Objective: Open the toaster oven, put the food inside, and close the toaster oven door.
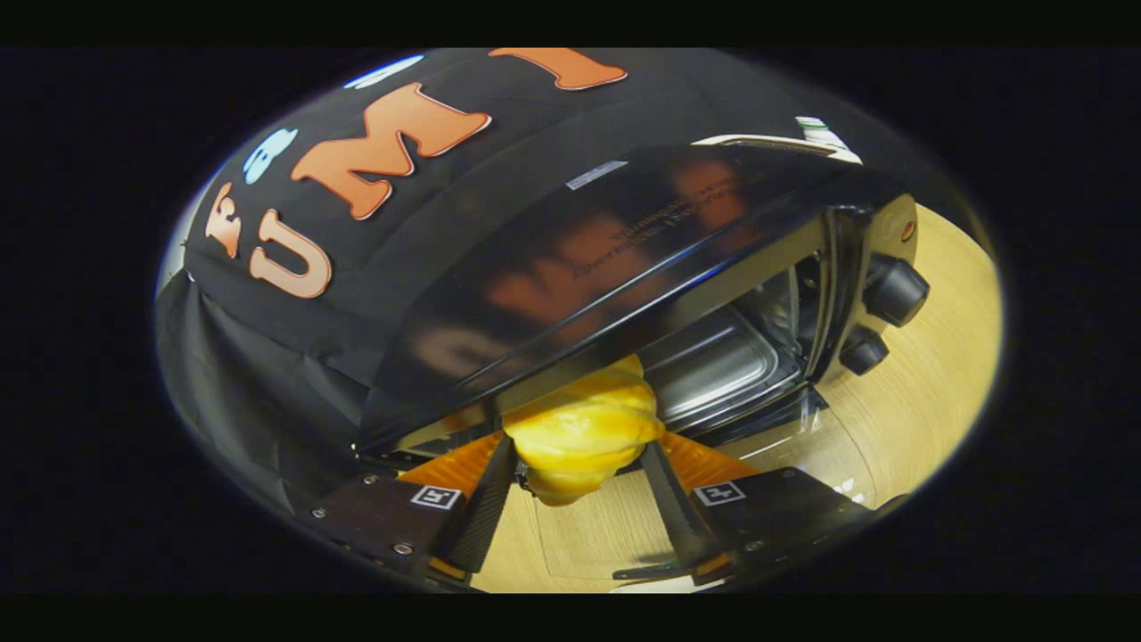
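A black toaster oven (624, 250) stands on the wooden table, seen tilted. Its glass door (775, 464) hangs open and lies flat in front of the cavity. Inside the cavity a metal tray (713, 366) shows. A golden croissant (579, 428) sits between my fingers, and my gripper (579, 459) is shut on it. The croissant is held over the open door, right at the mouth of the cavity, its far end just under the oven's top edge. Both fingers (486, 508) press against its sides.
Two black knobs (896, 290) stick out of the oven's control panel to the right of the cavity. The light wooden table top (927, 401) runs on to the right of the oven. Black cloth hangs behind and left of the oven.
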### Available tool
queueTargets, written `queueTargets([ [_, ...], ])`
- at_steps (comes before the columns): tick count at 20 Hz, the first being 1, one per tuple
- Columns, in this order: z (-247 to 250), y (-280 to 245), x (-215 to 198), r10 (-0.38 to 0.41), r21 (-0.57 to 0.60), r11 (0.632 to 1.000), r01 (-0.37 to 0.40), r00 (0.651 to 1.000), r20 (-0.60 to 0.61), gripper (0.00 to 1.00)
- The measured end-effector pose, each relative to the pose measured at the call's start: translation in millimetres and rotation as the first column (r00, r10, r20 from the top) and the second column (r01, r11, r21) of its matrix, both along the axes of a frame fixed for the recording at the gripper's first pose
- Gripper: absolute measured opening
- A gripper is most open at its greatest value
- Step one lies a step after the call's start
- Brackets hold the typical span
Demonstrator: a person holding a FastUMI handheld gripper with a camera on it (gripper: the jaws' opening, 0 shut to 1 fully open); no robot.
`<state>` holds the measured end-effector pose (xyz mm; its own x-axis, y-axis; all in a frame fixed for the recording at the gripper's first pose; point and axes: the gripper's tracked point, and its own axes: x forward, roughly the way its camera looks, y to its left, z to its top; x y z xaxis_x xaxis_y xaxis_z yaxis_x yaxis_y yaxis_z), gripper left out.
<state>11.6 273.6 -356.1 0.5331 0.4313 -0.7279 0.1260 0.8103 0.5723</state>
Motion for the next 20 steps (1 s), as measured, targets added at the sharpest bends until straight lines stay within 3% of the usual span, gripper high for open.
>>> queueTargets([
  [5,2,7,10,-0.027,-0.03,0.999,0.029,0.997,0.071,0.84],
  [10,8,6,2,-0.051,0.032,0.998,0.048,0.996,0.069,0.89],
  [20,41,-24,-81,0.029,0.077,0.996,-0.04,0.991,0.128,0.97],
])
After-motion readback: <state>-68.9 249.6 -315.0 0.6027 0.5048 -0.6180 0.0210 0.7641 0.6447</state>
